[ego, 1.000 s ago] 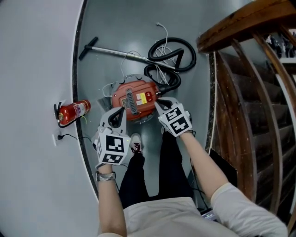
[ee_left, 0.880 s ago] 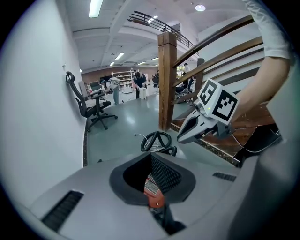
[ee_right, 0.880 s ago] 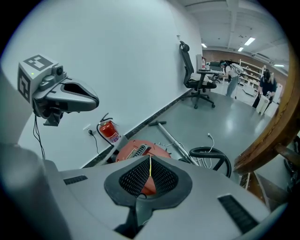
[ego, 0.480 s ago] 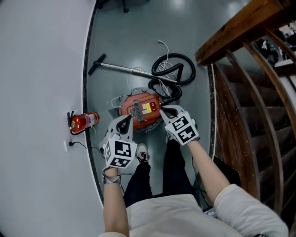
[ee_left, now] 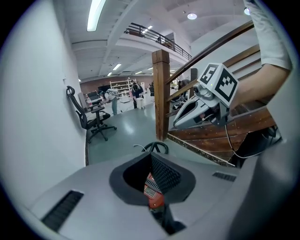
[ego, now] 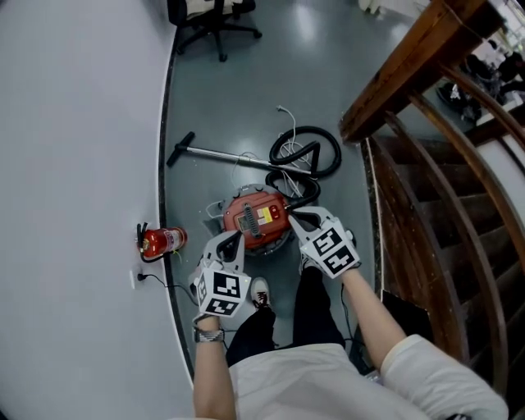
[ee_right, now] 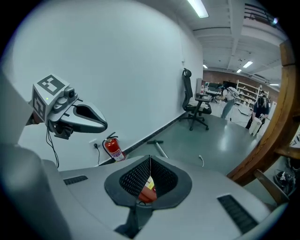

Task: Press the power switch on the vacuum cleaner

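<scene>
The red vacuum cleaner (ego: pixel 256 220) sits on the grey floor (ego: pixel 246 98) just ahead of the person's feet, between the curved white wall (ego: pixel 74 164) and the wooden staircase (ego: pixel 426 164). Its black hose (ego: pixel 305 152) lies looped on the far side of it, and the long metal wand (ego: pixel 221 154) stretches from there toward the wall.

Both arms reach out over the machine. The left hand-held gripper (ego: pixel 232 242) hangs over the near left edge of the canister, pointing forward and down. Its jaws are clenched together with nothing between the pads, and only a sliver of red body shows far below them. The right hand-held gripper (ego: pixel 295 217) is held over the near right edge, angled the same way. Its pads also meet in a tight line and it grasps nothing. Neither touches the cleaner.

A red fire extinguisher (ego: pixel 164 241) lies at the foot of the wall, left of the cleaner. A black office chair (ego: pixel 215 16) stands farther off along the same wall.
</scene>
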The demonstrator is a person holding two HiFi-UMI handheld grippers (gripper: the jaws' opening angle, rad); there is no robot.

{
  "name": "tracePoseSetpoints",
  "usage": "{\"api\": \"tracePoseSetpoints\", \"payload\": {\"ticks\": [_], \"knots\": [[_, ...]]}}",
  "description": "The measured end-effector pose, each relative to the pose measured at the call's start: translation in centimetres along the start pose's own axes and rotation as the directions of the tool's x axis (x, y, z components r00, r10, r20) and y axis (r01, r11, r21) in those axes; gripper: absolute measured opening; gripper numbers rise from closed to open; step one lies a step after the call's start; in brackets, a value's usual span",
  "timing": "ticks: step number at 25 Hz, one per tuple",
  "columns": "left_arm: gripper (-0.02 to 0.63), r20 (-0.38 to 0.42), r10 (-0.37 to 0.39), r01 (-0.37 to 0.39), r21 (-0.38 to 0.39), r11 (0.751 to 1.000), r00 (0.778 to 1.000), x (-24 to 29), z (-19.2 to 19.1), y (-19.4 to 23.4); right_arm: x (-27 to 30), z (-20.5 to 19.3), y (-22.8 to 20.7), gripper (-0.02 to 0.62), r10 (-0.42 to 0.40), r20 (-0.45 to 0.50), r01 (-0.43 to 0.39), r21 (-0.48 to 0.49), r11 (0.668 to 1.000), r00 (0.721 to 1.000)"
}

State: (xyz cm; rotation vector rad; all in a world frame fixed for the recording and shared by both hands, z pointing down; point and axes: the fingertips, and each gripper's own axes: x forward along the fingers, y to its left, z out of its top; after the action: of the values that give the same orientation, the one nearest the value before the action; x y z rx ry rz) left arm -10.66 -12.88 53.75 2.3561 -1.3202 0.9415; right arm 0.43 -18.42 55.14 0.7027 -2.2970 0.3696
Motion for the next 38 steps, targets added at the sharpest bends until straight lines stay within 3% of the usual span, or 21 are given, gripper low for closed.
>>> {"api": "tracePoseSetpoints", "payload": {"ticks": [9, 21, 28, 38], "knots": [[-0.002, 0.070, 0.009, -0.010, 0.010, 1.000, 0.997, -4.2, 3.0, 0.5, -5.1, 3.2, 2.0, 0.029, -0.039, 0.059, 0.041, -0.019, 0.999, 0.997], [-0.002, 0.144, 0.005, -0.022, 0.112, 0.993, 0.990, -8.5, 8.0, 1.7, -10.6, 9.6, 3.3, 0.029, -0.103, 0.173, 0.114, -0.058, 0.992, 0.980], [-0.002, 0.216, 0.002, -0.035, 0.150, 0.988, 0.976, -11.2, 11.9, 1.5, -14.4, 11.7, 3.4, 0.029, -0.147, 0.214, 0.162, -0.052, 0.985, 0.966], [-0.002, 0.291, -0.005, -0.058, 0.205, 0.977, 0.957, -14.9, 15.1, 1.9, -19.6, 14.7, 4.6, 0.029, -0.186, 0.278, 0.225, -0.117, 0.967, 0.943]]}}
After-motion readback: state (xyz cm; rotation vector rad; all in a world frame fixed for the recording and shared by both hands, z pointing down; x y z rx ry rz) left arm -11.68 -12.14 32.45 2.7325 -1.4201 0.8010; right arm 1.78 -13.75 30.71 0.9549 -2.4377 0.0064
